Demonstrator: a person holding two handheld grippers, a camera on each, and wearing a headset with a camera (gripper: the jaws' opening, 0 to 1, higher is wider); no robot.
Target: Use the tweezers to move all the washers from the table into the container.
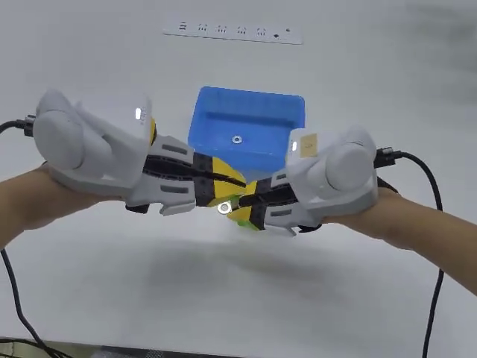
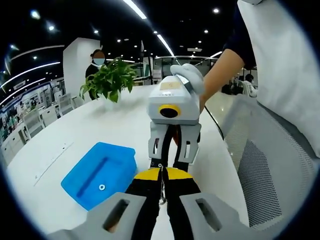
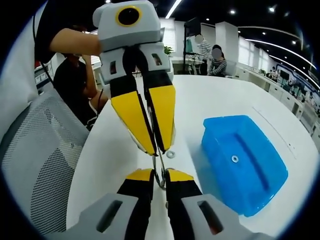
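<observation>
My left gripper (image 1: pixel 229 194) and right gripper (image 1: pixel 243 203) meet tip to tip above the white table, just in front of the blue container (image 1: pixel 216 119). Thin metal tweezers (image 3: pixel 159 170) run between them, and both grippers' jaws are shut on them. In the left gripper view the tweezers (image 2: pixel 163 192) sit between my own jaws. A washer (image 1: pixel 224 208) shows right by the tips. I cannot tell whether the tweezers hold it. The right gripper view has the same washer (image 3: pixel 170 154) beside the left gripper's (image 3: pixel 156 149) yellow jaws. One washer (image 1: pixel 237 139) lies inside the container.
A white power strip (image 1: pixel 232 31) lies at the table's far side. A mesh chair (image 3: pixel 45 160) stands beside the table, and a potted plant (image 2: pixel 107 79) stands further along it. People are in the background.
</observation>
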